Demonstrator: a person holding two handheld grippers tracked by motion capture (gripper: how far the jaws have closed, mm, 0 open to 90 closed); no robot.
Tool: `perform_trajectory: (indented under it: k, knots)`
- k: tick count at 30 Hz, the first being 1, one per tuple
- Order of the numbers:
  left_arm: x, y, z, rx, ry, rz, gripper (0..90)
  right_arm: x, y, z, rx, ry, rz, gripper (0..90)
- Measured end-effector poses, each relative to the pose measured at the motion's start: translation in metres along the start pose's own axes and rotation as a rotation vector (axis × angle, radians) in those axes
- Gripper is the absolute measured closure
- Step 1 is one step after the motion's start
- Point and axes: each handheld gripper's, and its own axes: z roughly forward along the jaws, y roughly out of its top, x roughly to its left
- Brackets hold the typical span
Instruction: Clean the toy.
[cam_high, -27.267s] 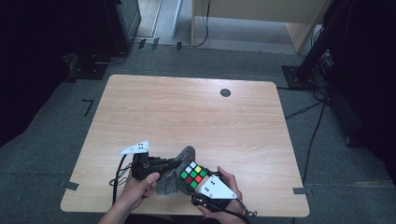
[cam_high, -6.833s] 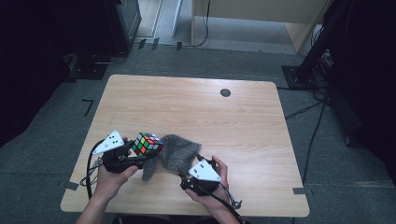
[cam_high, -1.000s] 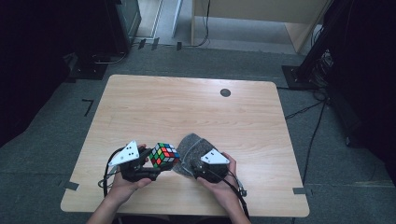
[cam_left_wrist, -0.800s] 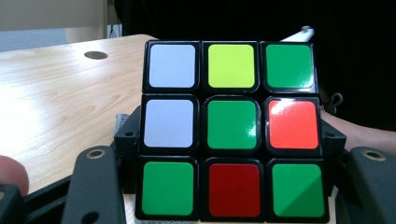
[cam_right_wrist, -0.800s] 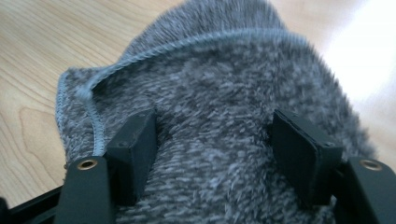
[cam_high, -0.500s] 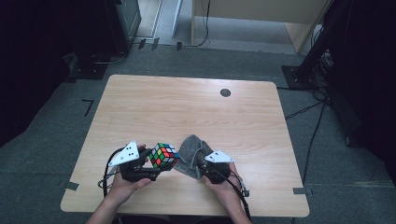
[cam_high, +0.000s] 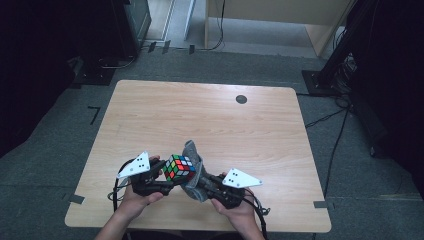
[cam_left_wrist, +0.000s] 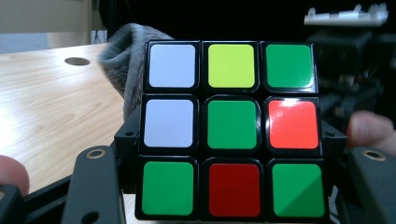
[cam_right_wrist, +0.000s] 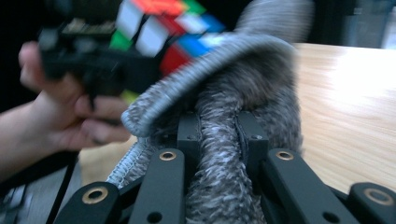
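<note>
Glossy plastic cube (cam_left_wrist: 232, 129) with smooth coloured stickers in a black frame; fuzzy grey cloth (cam_right_wrist: 243, 112), ribbed along its stitched hem; pale wood-grain table (cam_high: 200, 115) with a satin sheen; matt black plastic gripper jaws with brass-coloured rivets

The cube (cam_right_wrist: 159, 28) is blurred and cut off (top edge) behind the grey cloth (cam_right_wrist: 233, 116).

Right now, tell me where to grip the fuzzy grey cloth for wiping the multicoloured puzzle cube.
Grip the fuzzy grey cloth at its bunched fold, from below on the person's side, as the right gripper does; the loose flap then drapes over the multicoloured puzzle cube.
</note>
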Motion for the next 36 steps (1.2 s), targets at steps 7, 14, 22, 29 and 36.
perform_trajectory:
  k: [7, 14, 22, 29, 36]
  knots:
    - [0.003, 0.0, -0.004, -0.024, -0.019, -0.014, 34.3, 0.005, 0.003, 0.0, 0.0, -0.001, -0.078, 76.0]
    - [0.0, 0.0, 0.0, -0.015, -0.026, -0.011, 34.3, 0.003, 0.003, -0.005, -0.037, 0.004, -0.056, 75.9]
    - [0.003, -0.001, -0.001, -0.024, -0.033, -0.023, 34.3, 0.005, 0.011, -0.01, -0.07, -0.034, -0.076, 75.3]
    - [0.0, 0.001, -0.002, -0.019, -0.024, -0.005, 34.3, 0.014, -0.002, 0.002, -0.003, -0.03, -0.107, 75.1]
    - [0.001, -0.001, -0.001, -0.018, -0.023, -0.01, 34.3, 0.01, 0.012, -0.012, -0.068, -0.07, -0.102, 75.1]
